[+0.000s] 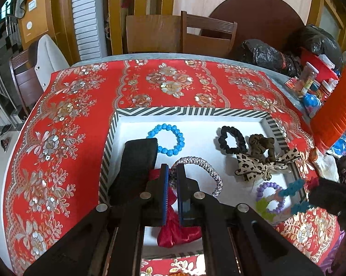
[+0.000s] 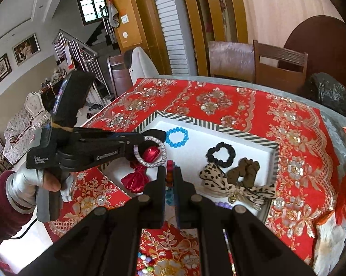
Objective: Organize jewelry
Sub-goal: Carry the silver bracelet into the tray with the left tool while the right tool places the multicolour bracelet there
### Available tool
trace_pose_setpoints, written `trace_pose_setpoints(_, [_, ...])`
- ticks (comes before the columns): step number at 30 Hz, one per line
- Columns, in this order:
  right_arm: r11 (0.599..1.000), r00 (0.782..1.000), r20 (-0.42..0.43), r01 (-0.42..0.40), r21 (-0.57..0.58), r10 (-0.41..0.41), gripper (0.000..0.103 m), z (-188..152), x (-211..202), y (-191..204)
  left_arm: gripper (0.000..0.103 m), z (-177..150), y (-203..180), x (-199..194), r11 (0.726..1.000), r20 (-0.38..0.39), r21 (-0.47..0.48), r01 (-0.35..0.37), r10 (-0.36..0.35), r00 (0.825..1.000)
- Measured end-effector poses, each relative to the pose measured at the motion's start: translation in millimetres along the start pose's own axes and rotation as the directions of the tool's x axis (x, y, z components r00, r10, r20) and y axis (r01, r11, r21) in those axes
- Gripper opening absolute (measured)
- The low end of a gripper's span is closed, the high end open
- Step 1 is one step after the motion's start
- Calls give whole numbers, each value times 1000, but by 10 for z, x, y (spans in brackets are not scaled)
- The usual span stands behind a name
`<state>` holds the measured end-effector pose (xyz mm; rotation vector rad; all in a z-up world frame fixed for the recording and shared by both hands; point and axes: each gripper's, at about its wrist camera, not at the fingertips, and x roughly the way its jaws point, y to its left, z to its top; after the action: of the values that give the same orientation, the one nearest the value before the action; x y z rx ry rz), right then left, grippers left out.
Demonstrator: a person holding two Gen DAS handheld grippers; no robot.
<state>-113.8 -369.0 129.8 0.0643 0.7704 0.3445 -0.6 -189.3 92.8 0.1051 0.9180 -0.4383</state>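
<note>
My left gripper (image 1: 172, 169) is shut on a silver beaded bracelet (image 1: 205, 165) and holds it just above the white tray (image 1: 191, 111) with the striped rim. In the right wrist view the silver bracelet (image 2: 153, 153) hangs from the left gripper (image 2: 147, 139) over a red satin bow (image 2: 137, 179). My right gripper (image 2: 170, 169) is shut on a multicoloured beaded bracelet (image 2: 170, 174) at the tray's near edge. The tray also holds a blue bracelet (image 1: 168, 141), a black scrunchie (image 1: 232, 140), a brown scrunchie (image 1: 262, 143), a leopard bow (image 1: 253, 166) and a purple bracelet (image 1: 270, 196).
A black band (image 1: 138, 161) lies at the tray's left wall. The red flowered tablecloth (image 1: 64, 138) covers the table. Black bags (image 1: 264, 55), jars and an orange container (image 1: 336, 110) crowd the right side. Wooden chairs (image 1: 207, 34) stand behind. A gloved hand (image 2: 30, 184) grips the left tool.
</note>
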Motion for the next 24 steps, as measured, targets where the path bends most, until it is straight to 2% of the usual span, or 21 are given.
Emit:
trace_pose_setpoints(16, [997,996,-51,-65,36,66,6,59,472,23,0,152,-62,412,1000,-58,-17,16,-16,998])
trace_pose_setpoints(19, [998,996,-72,-38,58,42,6,52,604,-95,0,171,-74,557,1000,-83,-28,10,-12,996])
trace_pose_setpoints(24, [991,989,-144,59,119,-42,6,-103,821,-411,0,169,-61,760,999,-113,-35,-16,12,994])
